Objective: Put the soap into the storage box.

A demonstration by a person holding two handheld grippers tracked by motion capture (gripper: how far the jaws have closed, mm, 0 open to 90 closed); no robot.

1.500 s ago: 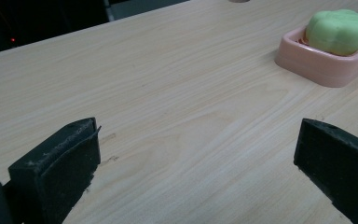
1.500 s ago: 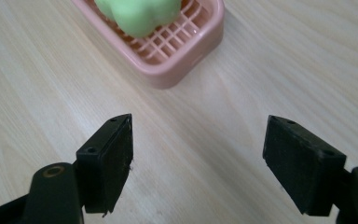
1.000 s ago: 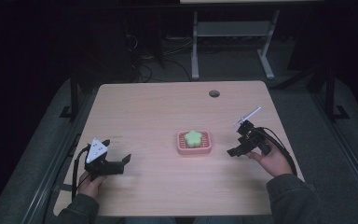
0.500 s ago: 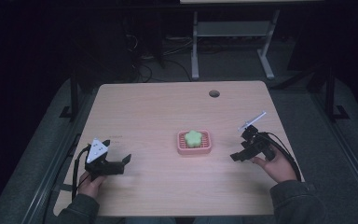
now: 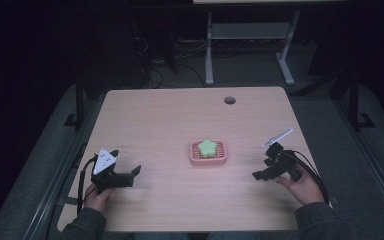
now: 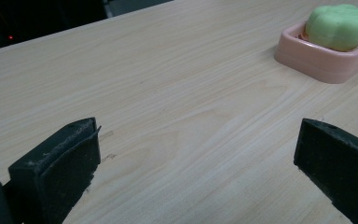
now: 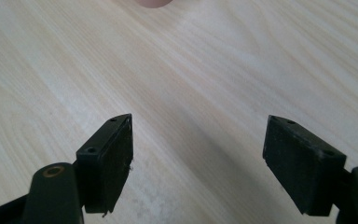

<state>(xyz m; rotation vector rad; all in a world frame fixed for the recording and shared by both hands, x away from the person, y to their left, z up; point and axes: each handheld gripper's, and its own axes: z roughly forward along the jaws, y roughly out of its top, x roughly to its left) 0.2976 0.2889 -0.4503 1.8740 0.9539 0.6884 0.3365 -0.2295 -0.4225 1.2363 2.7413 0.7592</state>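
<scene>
Back toward the near edge comes the right gripper [image 5: 261,173], drawn away from the pink soap dish [image 5: 208,160] it sat closer to a second ago, and it now sits well apart from that dish on the right side of the wooden table [image 5: 180,115]. Its jaws stand wide apart with nothing between them, bare wood showing through the gap in the right gripper view. Over on the left, the left gripper [image 5: 130,175] holds its spot near the front corner, jaws also spread wide and empty. Between the two, the dish sits mid-table with the green flower-shaped soap [image 5: 208,148] lying inside it.
</scene>
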